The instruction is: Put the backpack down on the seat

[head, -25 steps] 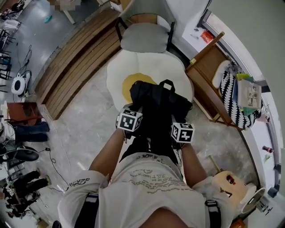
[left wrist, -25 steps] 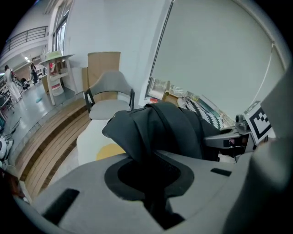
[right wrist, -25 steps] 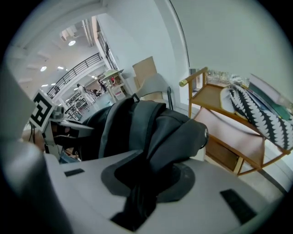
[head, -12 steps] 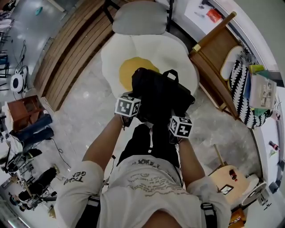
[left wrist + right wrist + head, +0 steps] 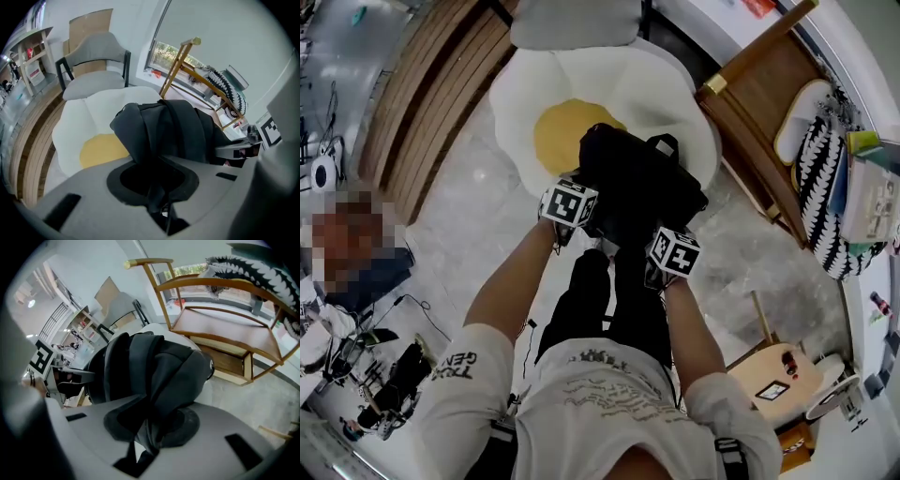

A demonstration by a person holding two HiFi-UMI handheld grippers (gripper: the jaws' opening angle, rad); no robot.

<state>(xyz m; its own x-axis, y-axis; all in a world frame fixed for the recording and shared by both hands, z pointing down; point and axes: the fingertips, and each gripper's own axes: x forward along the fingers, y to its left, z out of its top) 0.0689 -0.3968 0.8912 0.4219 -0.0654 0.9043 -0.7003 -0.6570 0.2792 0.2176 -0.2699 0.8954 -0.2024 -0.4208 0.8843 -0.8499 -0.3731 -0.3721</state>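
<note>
A black backpack (image 5: 639, 180) hangs between my two grippers over the near right part of the seat, a white egg-shaped cushion (image 5: 591, 80) with a yellow yolk (image 5: 558, 141). My left gripper (image 5: 583, 218) is shut on backpack fabric at its near left side, and my right gripper (image 5: 660, 247) is shut on fabric at its near right. In the left gripper view the backpack (image 5: 168, 131) bulges out of the left gripper (image 5: 157, 199), above the cushion (image 5: 79, 136). In the right gripper view a fold of the backpack (image 5: 154, 366) is pinched in the right gripper (image 5: 140, 446). Whether the bag touches the cushion is hidden.
A grey chair (image 5: 574, 21) stands behind the cushion. A wooden rack (image 5: 759, 103) with a zebra-striped bag (image 5: 823, 197) is at the right. Slatted wooden boards (image 5: 417, 103) lie to the left. A small round wooden table (image 5: 773, 375) stands near right. A person is at the far left.
Both grippers have carried the backpack forward, from the cushion's near edge to over the cushion beside the yolk. Both grips hold unchanged.
</note>
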